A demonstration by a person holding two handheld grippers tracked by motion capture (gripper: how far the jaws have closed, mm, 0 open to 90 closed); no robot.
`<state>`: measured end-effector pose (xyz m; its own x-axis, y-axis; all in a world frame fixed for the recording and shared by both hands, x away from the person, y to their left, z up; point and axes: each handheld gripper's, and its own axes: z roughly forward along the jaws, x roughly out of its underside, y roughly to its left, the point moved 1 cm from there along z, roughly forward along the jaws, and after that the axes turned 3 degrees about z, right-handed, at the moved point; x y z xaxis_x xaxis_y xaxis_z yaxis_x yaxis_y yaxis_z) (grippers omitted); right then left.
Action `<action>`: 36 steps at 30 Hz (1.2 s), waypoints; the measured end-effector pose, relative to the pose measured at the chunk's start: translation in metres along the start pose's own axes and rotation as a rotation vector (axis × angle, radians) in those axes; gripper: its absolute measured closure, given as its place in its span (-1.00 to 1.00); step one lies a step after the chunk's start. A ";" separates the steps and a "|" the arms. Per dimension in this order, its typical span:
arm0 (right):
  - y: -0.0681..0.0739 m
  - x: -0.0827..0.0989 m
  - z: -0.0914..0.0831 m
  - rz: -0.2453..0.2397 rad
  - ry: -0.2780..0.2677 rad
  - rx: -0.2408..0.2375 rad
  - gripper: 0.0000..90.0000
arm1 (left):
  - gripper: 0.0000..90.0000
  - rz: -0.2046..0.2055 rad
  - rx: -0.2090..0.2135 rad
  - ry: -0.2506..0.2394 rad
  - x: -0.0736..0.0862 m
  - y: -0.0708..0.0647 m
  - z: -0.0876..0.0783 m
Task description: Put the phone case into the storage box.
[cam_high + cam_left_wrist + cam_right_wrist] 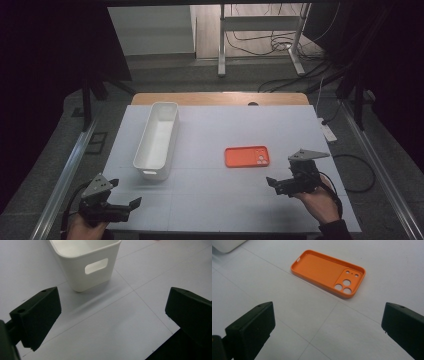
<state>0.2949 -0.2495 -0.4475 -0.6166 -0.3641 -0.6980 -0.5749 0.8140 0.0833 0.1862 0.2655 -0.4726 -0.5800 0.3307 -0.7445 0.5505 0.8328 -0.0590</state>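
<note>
Orange phone case point(247, 156) is seen lying flat on the bench point(220, 200), inner side up, camera cut-outs at the end toward the right gripper. It is placed right of centre, well apart from the white bin.

Right gripper point(275, 183) is held in a hand point(320, 202) at the bench's near right, just off the case's near right corner, not touching it. In the right gripper view its fingers point(252, 327) are seen spread wide, nothing between them; the case point(328, 272) is framed ahead in the gap, bare bench below.

Left gripper point(127, 197) is held at the near left corner of the bench, close to the front edge. Its fingers point(37, 315) are also seen wide open and empty in the left gripper view. They are aimed toward the near end of the white bin point(87, 262), whose slot handle faces the camera; bin is near but clear of the fingers.

White bin point(157, 140) is a long narrow tub, standing upright on the left half of the bench, long axis running away from the person. Its inside looks empty as far as can be seen.

Both grippers are held above the bench surface; contact with the bench can't be told.
</note>
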 end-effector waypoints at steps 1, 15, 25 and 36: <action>-0.001 -0.002 0.002 0.001 0.005 0.002 -1.00 | -0.97 -0.001 0.000 -0.001 0.000 0.000 0.000; -0.001 -0.017 0.023 -0.021 0.040 -0.004 -1.00 | -0.97 -0.002 0.003 -0.002 0.000 0.000 0.000; -0.002 -0.029 0.038 -0.030 0.055 0.010 -1.00 | -0.97 -0.001 0.005 0.000 0.000 0.000 0.000; -0.001 -0.045 0.058 -0.021 0.072 0.001 -1.00 | -0.97 -0.004 0.008 -0.002 0.000 0.001 0.000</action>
<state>0.3542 -0.2076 -0.4574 -0.6417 -0.4128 -0.6464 -0.5875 0.8064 0.0682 0.1866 0.2663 -0.4727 -0.5809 0.3265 -0.7456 0.5528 0.8306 -0.0670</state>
